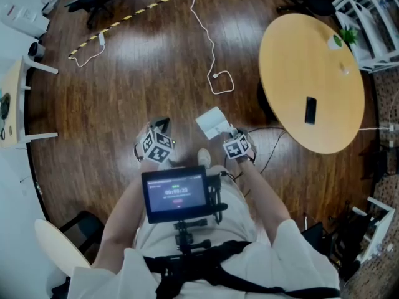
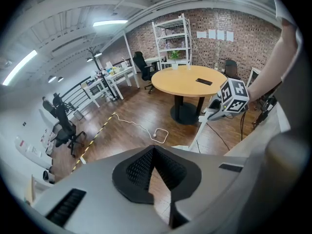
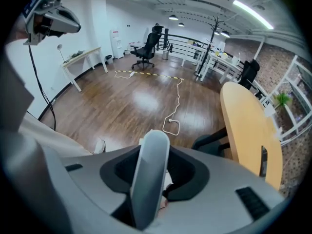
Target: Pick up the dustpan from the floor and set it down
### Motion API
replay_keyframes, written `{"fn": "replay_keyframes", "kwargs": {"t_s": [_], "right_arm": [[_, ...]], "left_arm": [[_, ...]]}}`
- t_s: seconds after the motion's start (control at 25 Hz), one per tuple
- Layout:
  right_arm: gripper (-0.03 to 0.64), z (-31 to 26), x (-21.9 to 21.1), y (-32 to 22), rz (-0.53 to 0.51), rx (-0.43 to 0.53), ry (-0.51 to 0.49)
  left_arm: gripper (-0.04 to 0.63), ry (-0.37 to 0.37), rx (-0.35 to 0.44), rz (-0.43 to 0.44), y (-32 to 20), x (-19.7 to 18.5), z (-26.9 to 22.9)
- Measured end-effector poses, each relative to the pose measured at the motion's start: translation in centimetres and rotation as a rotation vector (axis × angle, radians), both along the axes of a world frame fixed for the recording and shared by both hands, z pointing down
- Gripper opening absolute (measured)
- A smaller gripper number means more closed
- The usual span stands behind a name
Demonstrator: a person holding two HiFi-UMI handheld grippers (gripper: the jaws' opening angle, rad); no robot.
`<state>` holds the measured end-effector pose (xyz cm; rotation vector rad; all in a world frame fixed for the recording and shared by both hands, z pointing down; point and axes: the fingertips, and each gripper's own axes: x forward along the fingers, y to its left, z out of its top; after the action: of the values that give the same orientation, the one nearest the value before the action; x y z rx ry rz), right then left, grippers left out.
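Observation:
The white dustpan [image 1: 212, 123] lies low on the wood floor just ahead of my feet. Its grey handle [image 3: 152, 169] stands upright between the jaws of my right gripper [image 1: 232, 136], with dark gaps on both sides of it, so the pads are not pressing on it. In the left gripper view the handle [image 2: 202, 126] runs down from the right gripper [image 2: 215, 112] to the pan. My left gripper [image 1: 161, 127] hangs to the left of the dustpan and apart from it; its pads [image 2: 141, 167] meet at the tips with nothing between them.
A round wooden table [image 1: 324, 48] with a black phone [image 1: 310, 109] on it stands to the right. A white cable [image 1: 212, 61] and a yellow-black strip [image 1: 131, 16] lie on the floor ahead. A white desk [image 1: 12, 104] is at the left, and my shoe [image 1: 204, 156] is below the dustpan.

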<state>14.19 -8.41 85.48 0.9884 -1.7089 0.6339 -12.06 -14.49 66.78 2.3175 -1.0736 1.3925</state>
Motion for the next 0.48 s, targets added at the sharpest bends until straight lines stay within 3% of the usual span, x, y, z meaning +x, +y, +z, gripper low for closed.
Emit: {"fn": "replay_keyframes", "kwargs": {"t_s": [0.28, 0.48], "right_arm": [[0.196, 1.3, 1.9, 2.5, -0.020, -0.029, 0.045], [0.218, -1.2, 1.4, 2.3, 0.004, 0.014, 0.034]], "left_arm": [[-0.006, 0.004, -0.004, 0.024, 0.1, 1.0, 0.1], [-0.006, -0.002, 0.002, 0.034, 1.9, 2.0, -0.4]]}}
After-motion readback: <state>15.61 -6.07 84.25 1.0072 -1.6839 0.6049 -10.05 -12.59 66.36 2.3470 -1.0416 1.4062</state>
